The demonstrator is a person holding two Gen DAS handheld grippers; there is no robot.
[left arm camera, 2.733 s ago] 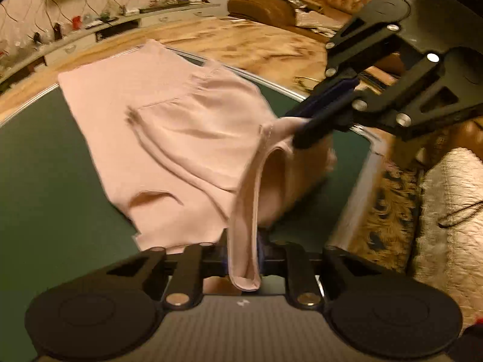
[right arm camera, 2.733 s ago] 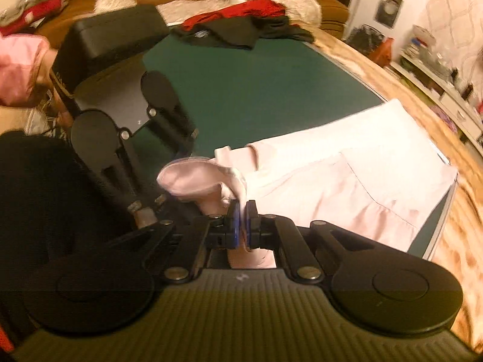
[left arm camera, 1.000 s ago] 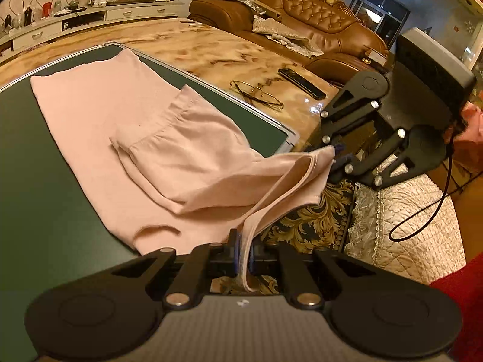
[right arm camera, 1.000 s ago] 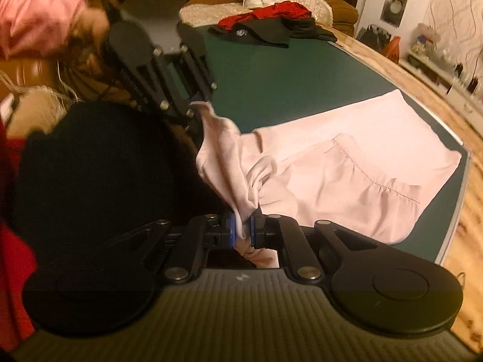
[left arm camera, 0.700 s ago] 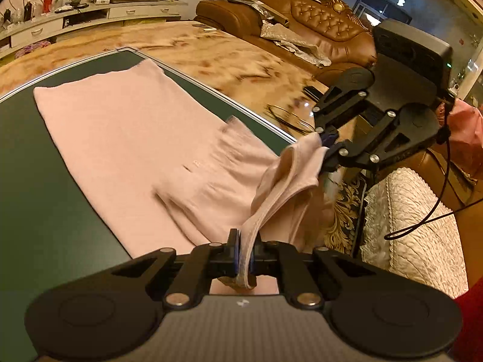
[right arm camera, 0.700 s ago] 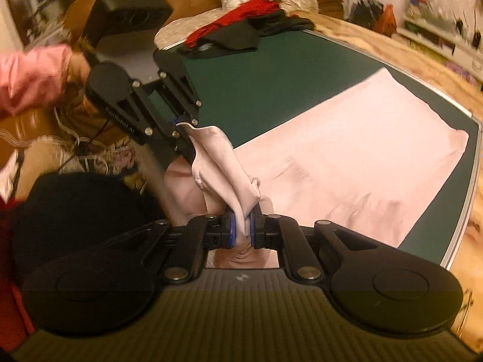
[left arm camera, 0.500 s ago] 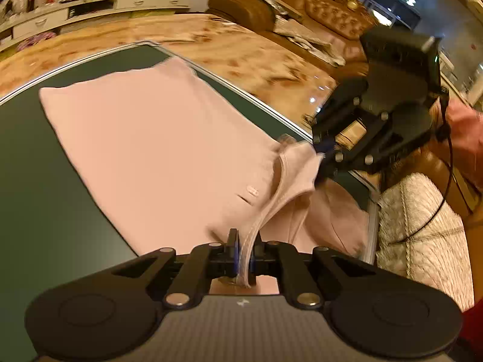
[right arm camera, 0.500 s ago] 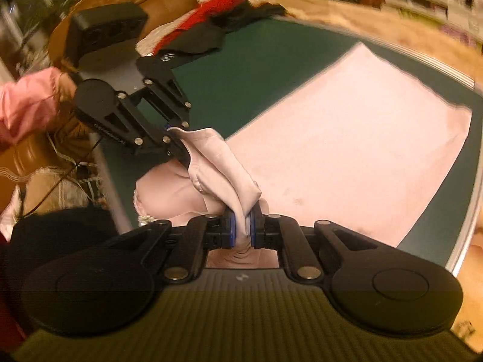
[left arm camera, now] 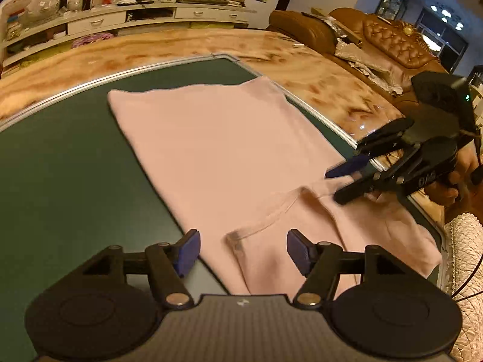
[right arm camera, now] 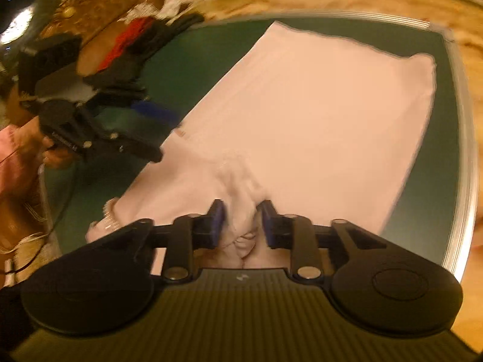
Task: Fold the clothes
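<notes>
On the green tabletop (left arm camera: 54, 157) a pale pink garment (left arm camera: 223, 150) lies spread mostly flat, and everything else sits relative to it. Going left to right in the left wrist view: to the garment's left is bare green surface, then the left gripper (left arm camera: 243, 252) hovers over the garment's near edge with its jaws wide apart and nothing between them. A seamed hem or neckline of the garment runs right between the two blue pads (left arm camera: 188, 252). Further right, the right gripper (left arm camera: 347, 182) sits over the garment's right corner near the tabletop's metal rim, jaws spread there too. Beyond the garment's far right side there's a brown leather sofa (left arm camera: 392, 42), and behind its far edge a white shelf unit (left arm camera: 120, 18) with bottles and jars.

From the right wrist view, same order: off the garment's left side you can see the left gripper (right arm camera: 157, 134) by the edge, with a pile of red and black clothes (right arm camera: 142, 39) behind it at the tabletop's far left. Then the right gripper (right arm camera: 243, 226) has its jaws partly open with a bunched fold of the pink garment (right arm camera: 302, 114) sitting loosely between the pads; can't tell if the fabric touches them, this frame is pretty blurry. The rest of the garment stretches out flat toward the far right corner of the tabletop (right arm camera: 443, 150).
</notes>
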